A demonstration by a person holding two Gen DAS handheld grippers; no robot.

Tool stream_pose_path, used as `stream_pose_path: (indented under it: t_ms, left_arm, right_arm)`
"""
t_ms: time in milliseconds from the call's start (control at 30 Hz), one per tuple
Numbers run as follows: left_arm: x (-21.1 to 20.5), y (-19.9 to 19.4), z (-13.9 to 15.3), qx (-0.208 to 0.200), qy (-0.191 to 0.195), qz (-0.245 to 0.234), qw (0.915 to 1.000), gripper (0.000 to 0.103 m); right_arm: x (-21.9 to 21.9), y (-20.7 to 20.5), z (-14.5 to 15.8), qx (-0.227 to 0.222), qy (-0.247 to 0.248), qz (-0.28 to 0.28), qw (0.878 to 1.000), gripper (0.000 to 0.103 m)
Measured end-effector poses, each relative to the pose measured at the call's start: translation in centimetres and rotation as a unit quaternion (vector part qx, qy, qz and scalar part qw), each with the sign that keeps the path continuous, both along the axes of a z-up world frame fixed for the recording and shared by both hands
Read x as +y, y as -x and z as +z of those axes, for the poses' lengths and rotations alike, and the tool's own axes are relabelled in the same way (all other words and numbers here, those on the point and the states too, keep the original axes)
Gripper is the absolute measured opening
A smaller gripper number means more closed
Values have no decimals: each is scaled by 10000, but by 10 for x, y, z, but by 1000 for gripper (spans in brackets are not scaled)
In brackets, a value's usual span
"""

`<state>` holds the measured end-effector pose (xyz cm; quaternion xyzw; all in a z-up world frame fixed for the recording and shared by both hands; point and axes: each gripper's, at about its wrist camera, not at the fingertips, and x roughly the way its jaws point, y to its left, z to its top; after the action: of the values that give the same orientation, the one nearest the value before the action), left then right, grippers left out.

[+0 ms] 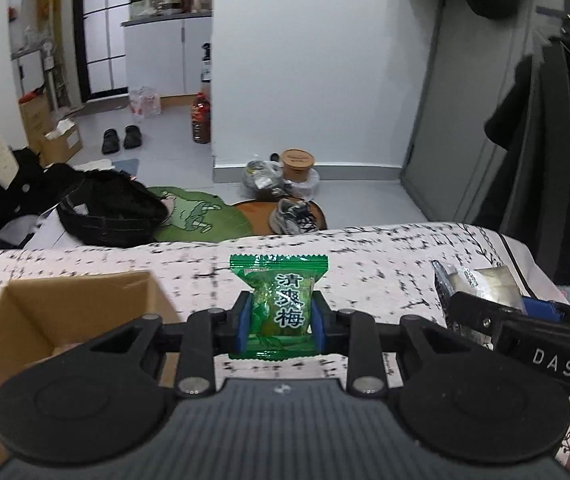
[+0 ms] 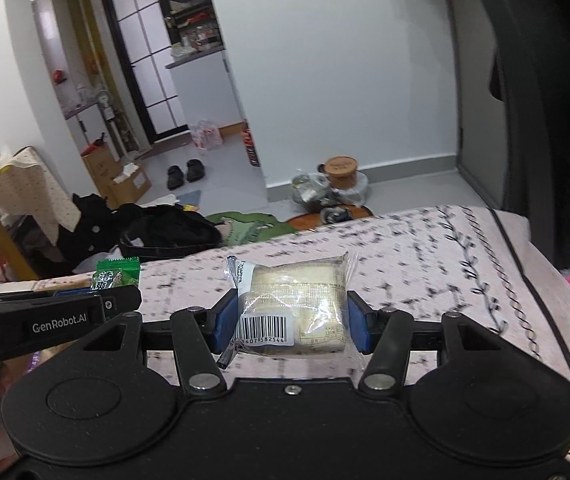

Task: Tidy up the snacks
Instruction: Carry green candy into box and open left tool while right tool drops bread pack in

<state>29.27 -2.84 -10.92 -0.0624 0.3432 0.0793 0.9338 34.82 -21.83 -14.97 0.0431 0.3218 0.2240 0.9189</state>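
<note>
— While we hold both tools over the bed (image 1: 365, 248), what does our left claw (image 1: 281, 316) have?
— We see it pinching a green candy packet (image 1: 281, 304), its blue pads (image 1: 244, 320) pressed on the packet's two sides. The packet stands upright between them, lifted clear of the patterned bedspread.
— And our right claw (image 2: 291, 320)?
— It grips a clear-wrapped cake (image 2: 297, 308) with a barcode label facing us; the pads (image 2: 223, 320) press on both ends of the wrapper. That snack is also off the bedspread.
— Where do we find the cardboard box (image 1: 81, 312)?
— On the bed, open, just left of our left claw in its own view. What lies inside we cannot tell.
— Do the two tools appear in each other's views?
— Yes. From the left wrist, our right claw comes in at the right edge with its wrapped cake. From the right wrist, the left one shows at the left edge with the green packet.
— Beyond the bed?
— We see a floor with a pair of black slippers (image 1: 121, 139).
</note>
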Motion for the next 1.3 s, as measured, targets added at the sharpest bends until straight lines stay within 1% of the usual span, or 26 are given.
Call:
stream_pose_path:
  t_ms: [167, 467, 767, 1033, 1067, 1133, 1200, 1300]
  left_arm:
    - [22, 8, 15, -100, 10, 144, 9998, 29]
    - [66, 19, 28, -183, -2, 537, 9984, 29]
    - [104, 35, 27, -56, -87, 856, 9963, 29]
    - [134, 45, 19, 121, 17, 1138, 9934, 30]
    - [137, 46, 18, 144, 50, 1166, 9931, 33]
    - [142, 50, 15, 163, 111, 1185, 9928, 35]
    - [146, 55, 14, 169, 79, 1295, 9914, 42]
    - [153, 64, 16, 131, 115, 1414, 9898, 48]
  right_arm:
    - [17, 4, 7, -92, -24, 236, 9997, 54]
    - [45, 12, 13, -163, -32, 535, 9984, 54]
    - [71, 23, 20, -274, -35, 865, 9959, 54]
    - [92, 29, 22, -283, -39, 1085, 9937, 54]
    - [94, 30, 23, -281, -36, 1107, 9934, 54]
    - [98, 31, 24, -283, -38, 1151, 9929, 54]
    - [103, 33, 26, -294, -44, 1206, 9923, 54]
    - [111, 37, 28, -308, -33, 1285, 9912, 54]
